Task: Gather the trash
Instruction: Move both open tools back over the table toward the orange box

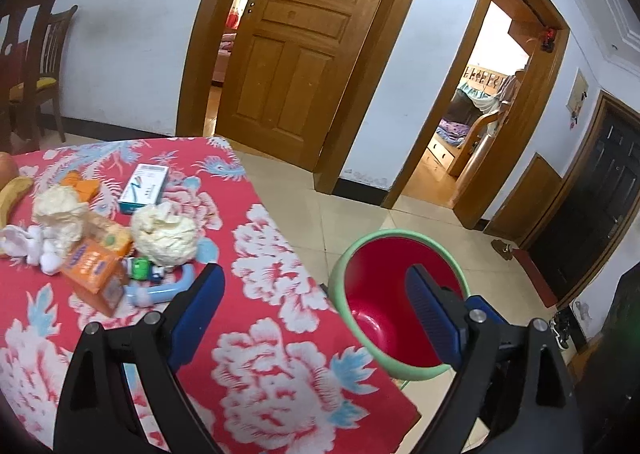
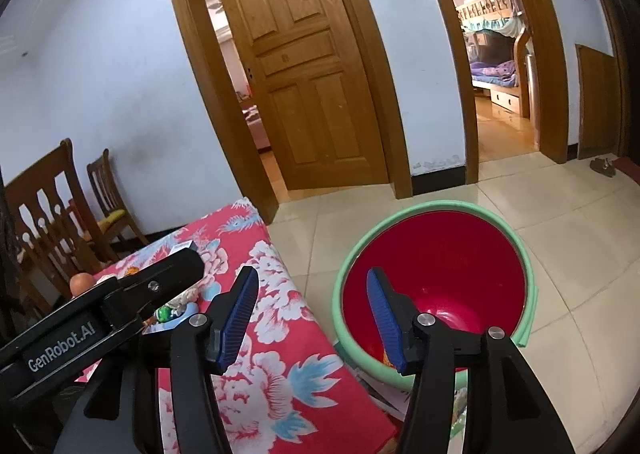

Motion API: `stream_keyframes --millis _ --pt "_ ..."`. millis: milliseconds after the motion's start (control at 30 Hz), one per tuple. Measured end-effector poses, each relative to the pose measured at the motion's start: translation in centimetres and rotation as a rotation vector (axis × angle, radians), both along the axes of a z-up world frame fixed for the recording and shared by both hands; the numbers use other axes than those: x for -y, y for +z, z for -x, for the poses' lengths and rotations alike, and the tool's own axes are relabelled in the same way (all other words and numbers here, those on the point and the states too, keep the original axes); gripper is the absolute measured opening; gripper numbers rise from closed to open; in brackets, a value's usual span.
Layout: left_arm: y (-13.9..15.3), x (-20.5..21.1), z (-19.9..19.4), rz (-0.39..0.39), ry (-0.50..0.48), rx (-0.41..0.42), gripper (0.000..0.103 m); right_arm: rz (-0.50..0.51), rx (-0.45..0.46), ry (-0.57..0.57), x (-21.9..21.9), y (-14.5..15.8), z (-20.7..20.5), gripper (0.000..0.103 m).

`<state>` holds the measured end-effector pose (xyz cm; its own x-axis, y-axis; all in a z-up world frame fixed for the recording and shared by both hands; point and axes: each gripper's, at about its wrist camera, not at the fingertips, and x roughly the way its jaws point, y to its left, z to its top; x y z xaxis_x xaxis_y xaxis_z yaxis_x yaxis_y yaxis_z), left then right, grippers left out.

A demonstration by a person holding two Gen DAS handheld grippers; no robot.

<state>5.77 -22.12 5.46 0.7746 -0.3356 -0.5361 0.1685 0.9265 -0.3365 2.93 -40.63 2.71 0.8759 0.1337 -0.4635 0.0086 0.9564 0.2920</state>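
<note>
A red bucket with a green rim point(image 1: 400, 306) point(image 2: 436, 274) stands on the floor beside the table's right edge. Trash lies on the red flowered tablecloth point(image 1: 248, 254): two crumpled white paper wads point(image 1: 164, 234) point(image 1: 60, 210), an orange carton point(image 1: 94, 274), a white and blue box point(image 1: 145, 188), a green cap point(image 1: 140, 268) and a blue plastic piece point(image 1: 168, 288). My left gripper point(image 1: 316, 290) is open and holds nothing, spanning the table edge and the bucket. My right gripper point(image 2: 312, 294) is open too, nothing between its fingers, over the gap between table and bucket.
A banana point(image 1: 12, 194) lies at the table's far left. Wooden chairs point(image 1: 36, 66) stand against the wall. An open wooden door point(image 1: 296, 54) and a second doorway point(image 1: 492, 106) lead to other rooms. The left gripper's body point(image 2: 100, 314) crosses the right wrist view at lower left.
</note>
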Motion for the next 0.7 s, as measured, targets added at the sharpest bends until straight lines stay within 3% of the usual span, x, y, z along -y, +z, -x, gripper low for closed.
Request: stream_keyframes --millis 467,700 --pt "-0.2 -5.0 0.7 -0.048 0.075 -0.018 0.092 0.029 -0.069 0.021 -5.8 0.0 -0.8 0.058" --pt "-1.2 -7.3 0.4 -0.144 0.126 -0.034 0.096 0.050 -0.097 0.064 -8.1 -1.0 -1.6 0.059"
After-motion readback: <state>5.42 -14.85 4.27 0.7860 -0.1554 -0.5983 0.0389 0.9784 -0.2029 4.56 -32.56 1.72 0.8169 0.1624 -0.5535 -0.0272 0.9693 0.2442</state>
